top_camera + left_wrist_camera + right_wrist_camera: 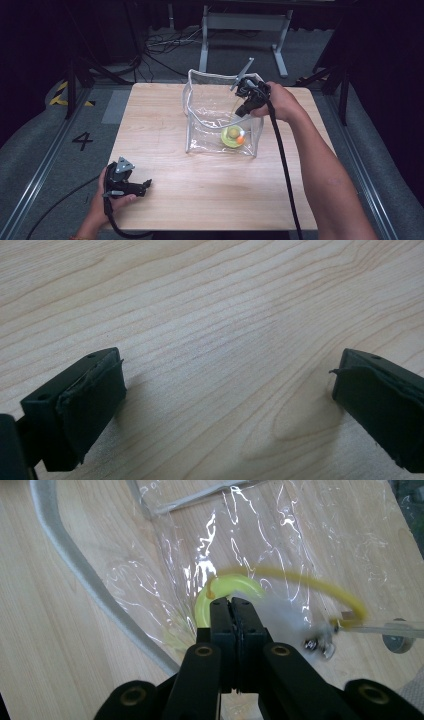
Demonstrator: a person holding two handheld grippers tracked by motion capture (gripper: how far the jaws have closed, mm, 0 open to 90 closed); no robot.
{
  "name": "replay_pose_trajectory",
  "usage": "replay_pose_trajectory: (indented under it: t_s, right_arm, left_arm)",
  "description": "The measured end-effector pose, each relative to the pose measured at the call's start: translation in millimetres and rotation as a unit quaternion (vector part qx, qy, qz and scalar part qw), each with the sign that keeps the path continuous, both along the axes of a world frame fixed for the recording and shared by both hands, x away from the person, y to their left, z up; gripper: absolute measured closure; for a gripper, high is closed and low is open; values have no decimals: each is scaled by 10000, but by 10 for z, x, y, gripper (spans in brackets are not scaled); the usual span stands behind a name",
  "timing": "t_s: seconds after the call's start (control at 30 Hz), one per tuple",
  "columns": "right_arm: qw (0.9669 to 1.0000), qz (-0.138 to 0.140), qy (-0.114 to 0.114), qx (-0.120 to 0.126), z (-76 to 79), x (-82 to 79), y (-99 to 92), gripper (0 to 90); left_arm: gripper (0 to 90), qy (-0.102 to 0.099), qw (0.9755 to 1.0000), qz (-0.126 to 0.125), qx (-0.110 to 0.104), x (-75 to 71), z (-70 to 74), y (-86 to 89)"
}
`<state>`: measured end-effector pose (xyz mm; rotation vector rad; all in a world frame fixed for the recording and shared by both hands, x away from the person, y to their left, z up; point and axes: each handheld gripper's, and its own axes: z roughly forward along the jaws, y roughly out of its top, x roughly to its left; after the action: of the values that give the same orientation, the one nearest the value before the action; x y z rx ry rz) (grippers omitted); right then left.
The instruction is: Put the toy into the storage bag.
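Right now, from the high view, I am reaching the right gripper (246, 106) down through the open top of the clear plastic bag (200, 110), which is standing towards the far right part of the bench (160, 165). A yellow-green toy (231, 135) with an orange ball (240, 140) on it is lying on the bag's floor, near its right wall. My left gripper (140, 186) is resting by the near left corner of the bench, well apart from the bag.

Looking along the left gripper view, I am seeing its fingers (95, 400) spread wide over bare wood, gripping nothing.

Through the right gripper view, the fingers (222, 625) are pressed together, and I cannot tell whether anything thin is pinched between them. A yellow-green ring (230, 586) is sitting just past the tips, with a thin yellow cord (320, 587) arcing off to the right, all blurred by crinkled plastic.

To do this well, I judge I should be keeping the wrist steady and clear of the bag's grey rim (75, 570), so the soft walls are not collapsing or dragging.
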<state>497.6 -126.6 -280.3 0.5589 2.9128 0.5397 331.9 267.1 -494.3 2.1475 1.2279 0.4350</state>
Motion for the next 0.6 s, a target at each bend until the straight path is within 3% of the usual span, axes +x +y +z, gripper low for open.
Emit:
replay_pose_trajectory:
  t_s: [0.23, 0.6]
  right_arm:
    - [9999, 0, -57, 88, 24, -14, -27, 875]
    - [9987, -24, -331, 384, 183, -120, -150, 803]
  left_arm:
    - [8, 0, 10000, -3, 4, 0, 0, 1]
    - [8, 2, 10000, 1, 11, 0, 1, 0]
